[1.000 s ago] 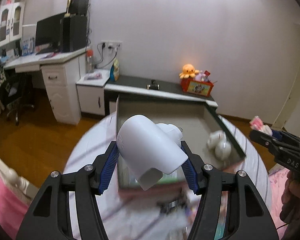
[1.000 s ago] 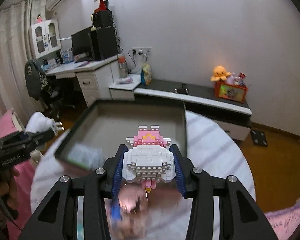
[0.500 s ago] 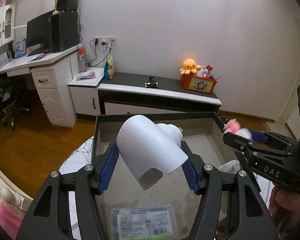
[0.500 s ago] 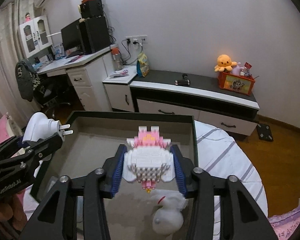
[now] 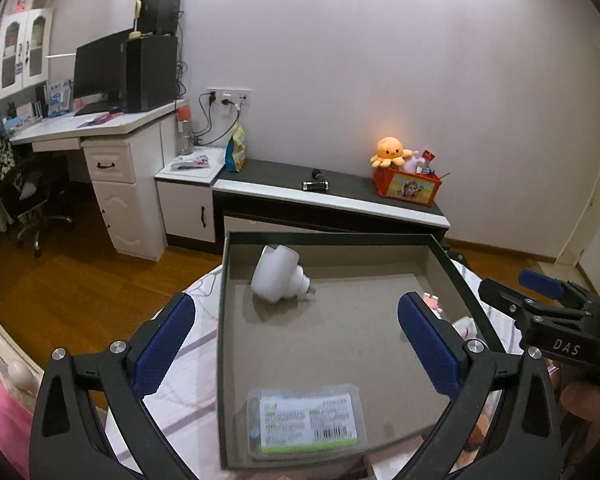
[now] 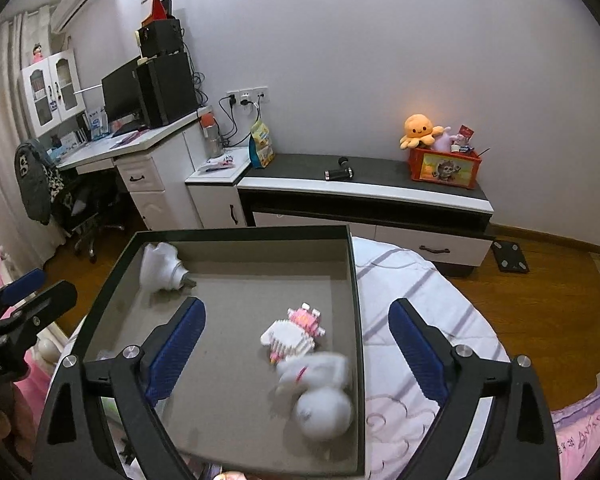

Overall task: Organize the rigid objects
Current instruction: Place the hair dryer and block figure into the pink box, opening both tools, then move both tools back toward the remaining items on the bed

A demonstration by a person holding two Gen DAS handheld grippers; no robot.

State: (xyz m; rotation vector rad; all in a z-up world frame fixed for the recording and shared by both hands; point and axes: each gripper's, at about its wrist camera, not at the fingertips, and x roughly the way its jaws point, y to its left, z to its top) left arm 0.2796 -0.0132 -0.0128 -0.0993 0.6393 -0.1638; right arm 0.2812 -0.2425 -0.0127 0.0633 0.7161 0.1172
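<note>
Both tools hang over a dark-rimmed box that sits on a striped bed. The left tool has its jaws opening, nothing between them; the white plug adapter lies in the box's far left corner. The right tool has its jaws opening too, also empty; the pink-and-white brick figure lies on the box floor at the right, touching a white plush toy. A labelled packet lies at the near edge.
</note>
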